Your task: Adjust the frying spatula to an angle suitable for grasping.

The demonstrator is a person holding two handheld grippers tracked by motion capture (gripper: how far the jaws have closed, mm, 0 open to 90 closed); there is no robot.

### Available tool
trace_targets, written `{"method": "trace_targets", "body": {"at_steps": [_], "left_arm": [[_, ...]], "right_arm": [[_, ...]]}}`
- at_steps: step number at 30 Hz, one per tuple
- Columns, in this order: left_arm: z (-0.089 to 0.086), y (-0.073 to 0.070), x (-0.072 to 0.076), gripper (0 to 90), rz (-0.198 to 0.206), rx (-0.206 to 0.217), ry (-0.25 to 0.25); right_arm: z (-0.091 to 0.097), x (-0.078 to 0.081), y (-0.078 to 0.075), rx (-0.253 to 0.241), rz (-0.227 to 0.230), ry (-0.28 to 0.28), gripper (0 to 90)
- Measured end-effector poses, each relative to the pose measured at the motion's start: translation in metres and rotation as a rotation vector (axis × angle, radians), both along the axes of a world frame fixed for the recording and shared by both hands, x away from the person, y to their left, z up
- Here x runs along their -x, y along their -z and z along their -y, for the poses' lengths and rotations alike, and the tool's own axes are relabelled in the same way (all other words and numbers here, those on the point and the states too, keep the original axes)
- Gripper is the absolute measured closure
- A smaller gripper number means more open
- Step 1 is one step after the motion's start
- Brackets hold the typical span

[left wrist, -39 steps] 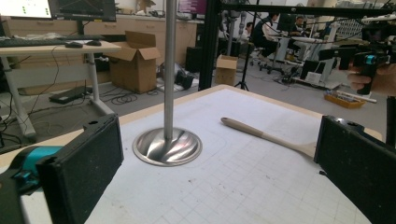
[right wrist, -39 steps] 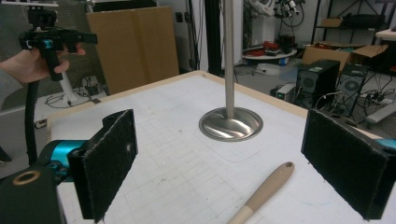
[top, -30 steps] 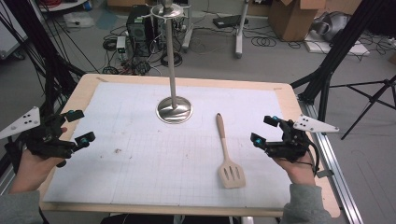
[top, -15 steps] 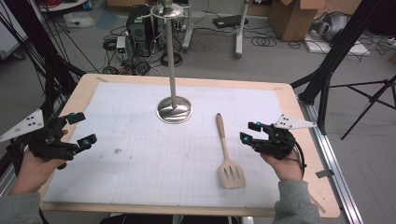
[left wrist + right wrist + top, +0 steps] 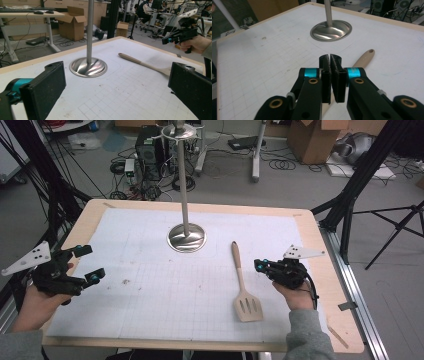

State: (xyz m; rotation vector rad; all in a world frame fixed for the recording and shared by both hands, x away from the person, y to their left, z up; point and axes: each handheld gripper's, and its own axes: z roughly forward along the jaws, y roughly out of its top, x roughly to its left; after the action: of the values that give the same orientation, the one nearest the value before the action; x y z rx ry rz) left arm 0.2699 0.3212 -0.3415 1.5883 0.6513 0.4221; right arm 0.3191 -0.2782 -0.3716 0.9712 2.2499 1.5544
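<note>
The wooden spatula lies flat on the desk, handle toward the metal stand base (blade nearest the person). Just right of it, the right gripper hovers above the handle, its jaws having just closed together on nothing. Well apart at the left edge, the left gripper has its jaws spread wide.
</note>
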Motion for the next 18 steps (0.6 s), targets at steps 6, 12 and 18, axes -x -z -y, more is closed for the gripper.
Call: {"method": "trace_targets", "body": {"at_steps": [6,12,18], "left_arm": [[-0.002,0.003,0.003,1.8,-0.011,-0.008,-0.013],[-0.004,0.006,0.007,1.8,-0.020,-0.021,-0.018],[-0.009,0.007,0.009,1.8,-0.019,-0.019,-0.032]], "right_arm": [[0.000,-0.008,0.004,-0.018,-0.005,-0.009,89.5],[-0.005,-0.017,0.013,0.006,-0.034,-0.015,89.6],[-0.015,-0.023,0.021,0.057,-0.015,-0.033,89.5]]}}
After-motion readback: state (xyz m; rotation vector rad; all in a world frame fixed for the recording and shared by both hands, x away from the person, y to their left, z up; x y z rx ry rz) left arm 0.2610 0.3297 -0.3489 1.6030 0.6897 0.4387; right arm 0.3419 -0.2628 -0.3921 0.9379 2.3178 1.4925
